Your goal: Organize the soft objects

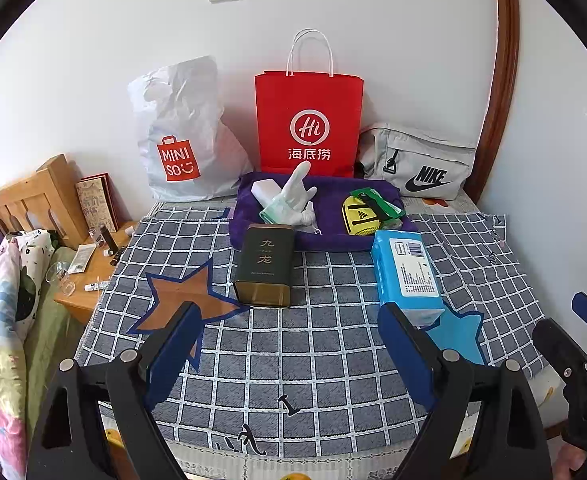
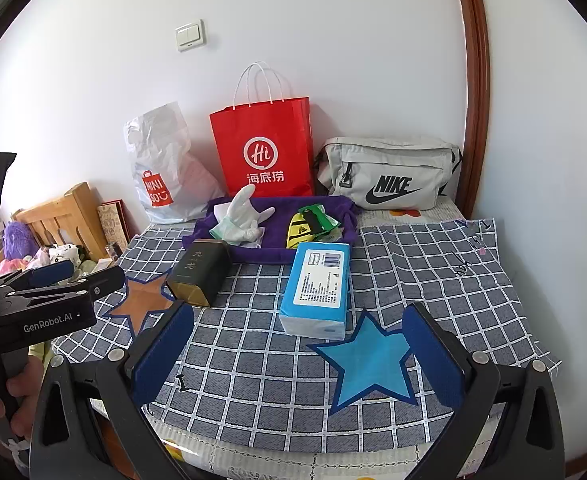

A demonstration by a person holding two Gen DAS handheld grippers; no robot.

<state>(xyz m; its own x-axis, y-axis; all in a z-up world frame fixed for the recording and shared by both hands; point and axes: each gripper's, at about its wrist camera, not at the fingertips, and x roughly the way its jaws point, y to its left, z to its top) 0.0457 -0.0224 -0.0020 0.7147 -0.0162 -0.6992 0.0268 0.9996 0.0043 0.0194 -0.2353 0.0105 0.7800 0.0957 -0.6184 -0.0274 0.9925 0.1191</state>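
Both wrist cameras look forward from the near edge of the checked cloth (image 1: 333,360) toward the red bag (image 1: 308,124) at the wall. The left view sits left of the right one; both share that bag (image 2: 262,152).

- Checked cloth (image 1: 333,340): woven, matt, a little rough.
- Tray (image 1: 325,240): purple soft fabric.
- Tin (image 1: 265,264): dark metal, smooth, slight shine.
- Tissue pack (image 2: 317,284): glossy blue plastic film.
- Red bag (image 1: 308,124): matt paper.
- Headboard (image 1: 33,200): varnished wood.
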